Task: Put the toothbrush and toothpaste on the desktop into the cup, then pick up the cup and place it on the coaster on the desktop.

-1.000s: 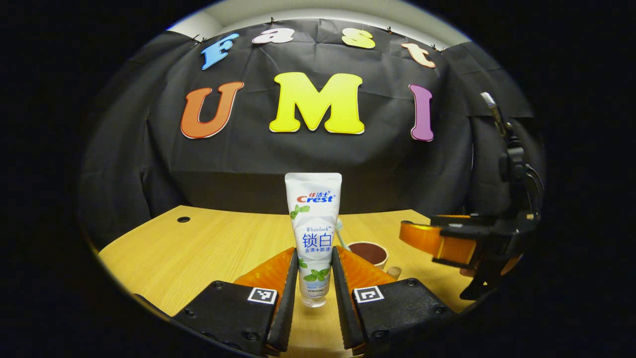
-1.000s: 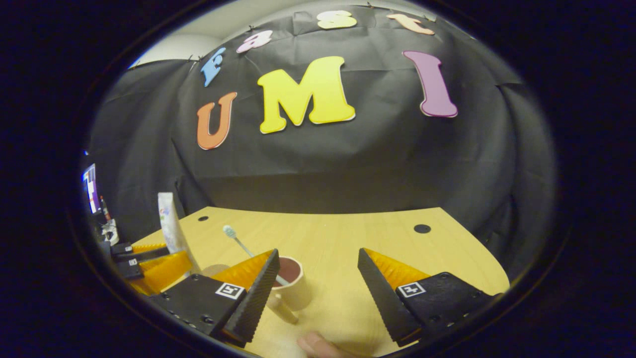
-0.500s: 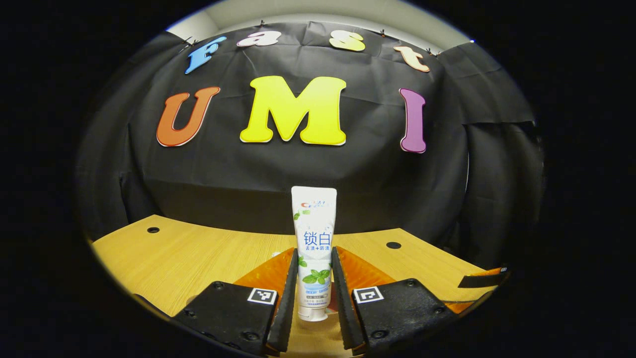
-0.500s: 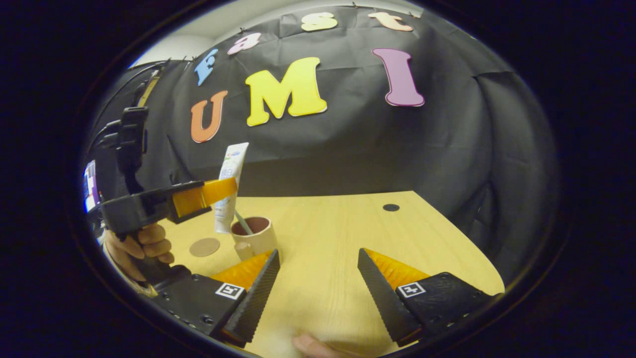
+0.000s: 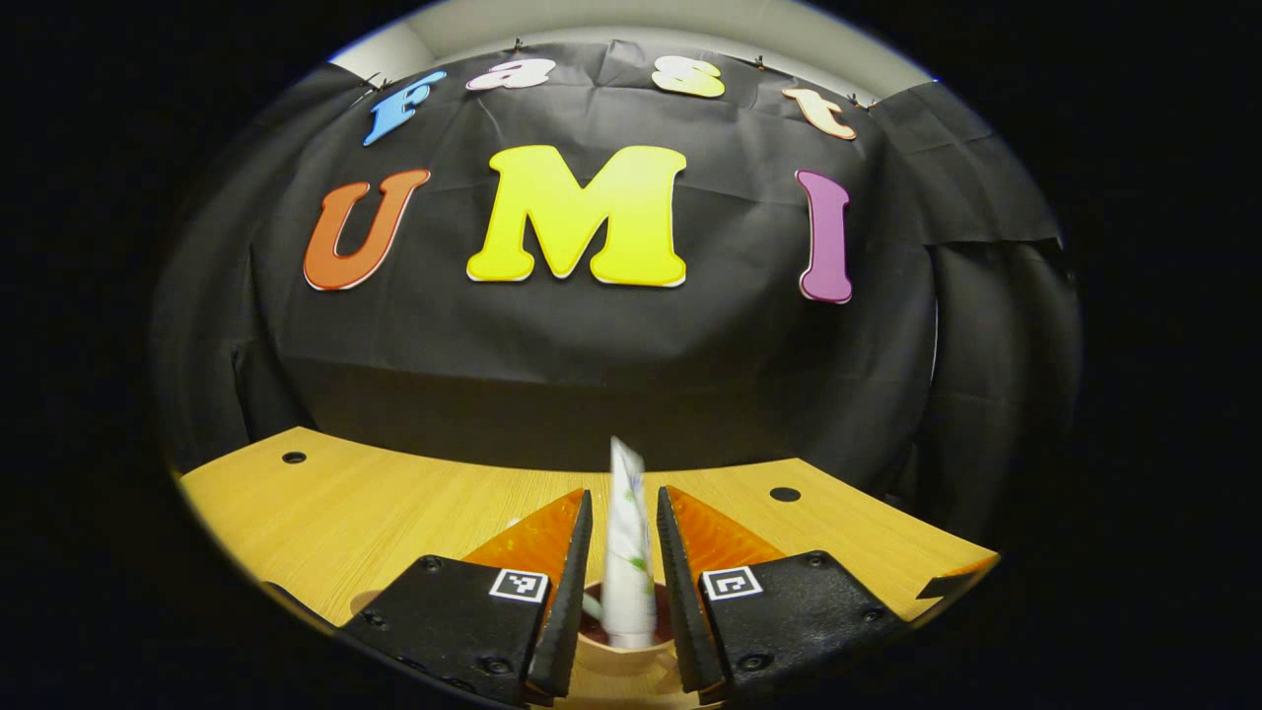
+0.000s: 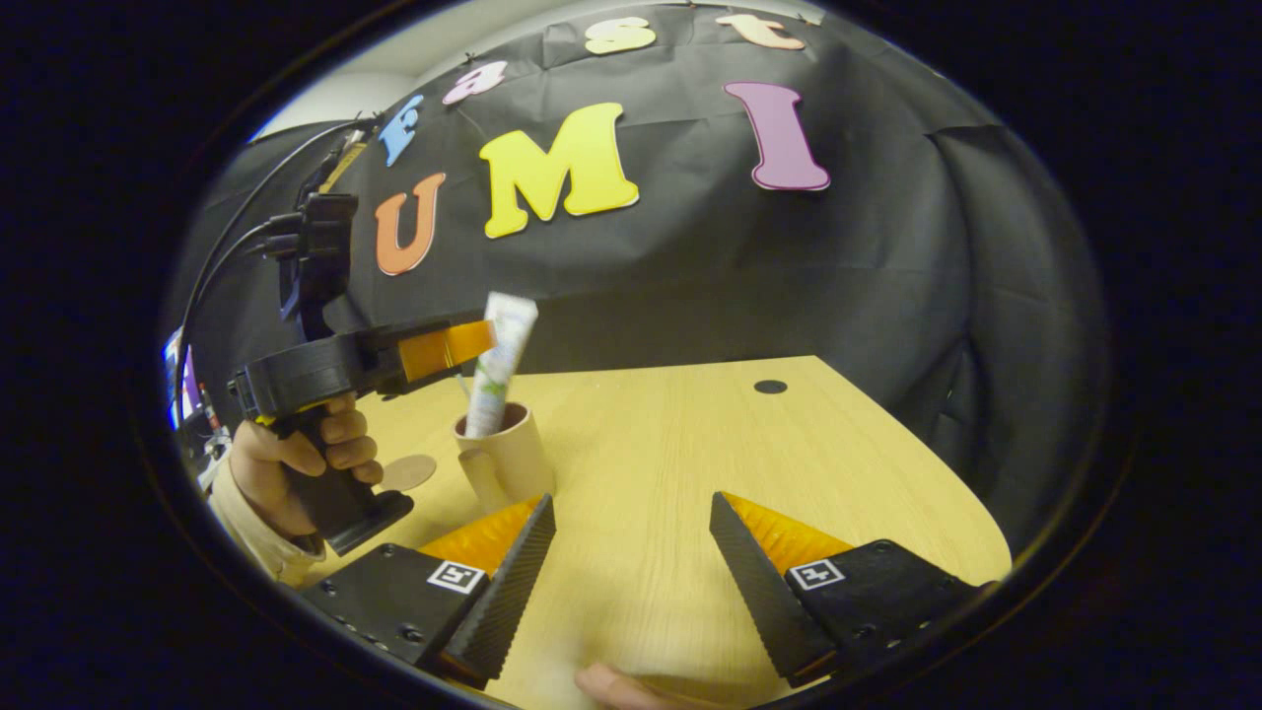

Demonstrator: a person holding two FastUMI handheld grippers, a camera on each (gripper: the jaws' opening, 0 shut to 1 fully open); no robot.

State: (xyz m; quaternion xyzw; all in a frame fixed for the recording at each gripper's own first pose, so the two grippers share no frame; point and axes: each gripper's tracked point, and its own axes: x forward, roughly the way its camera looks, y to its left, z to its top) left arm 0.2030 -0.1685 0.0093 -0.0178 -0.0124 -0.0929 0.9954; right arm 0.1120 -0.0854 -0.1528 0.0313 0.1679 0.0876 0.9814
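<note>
Over the cup (image 6: pixel 505 452), our left tongs (image 5: pixel 622 567) grip the toothpaste tube (image 5: pixel 627 552), tip inside; releasing while tilted could tip the cup. Our right tongs (image 6: pixel 631 552) gape empty above the desk (image 6: pixel 690 463).

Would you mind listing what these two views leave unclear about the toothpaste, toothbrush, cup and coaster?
- Toothpaste: left gripper view, motion-blurred; whether the left gripper grips it or has let go is unclear.
- Cup: left gripper view, mostly hidden by the fingers.
- Toothbrush: right gripper view, a thin sliver beside the tube.
- Coaster: right gripper view, partly covered by the hand.
</note>
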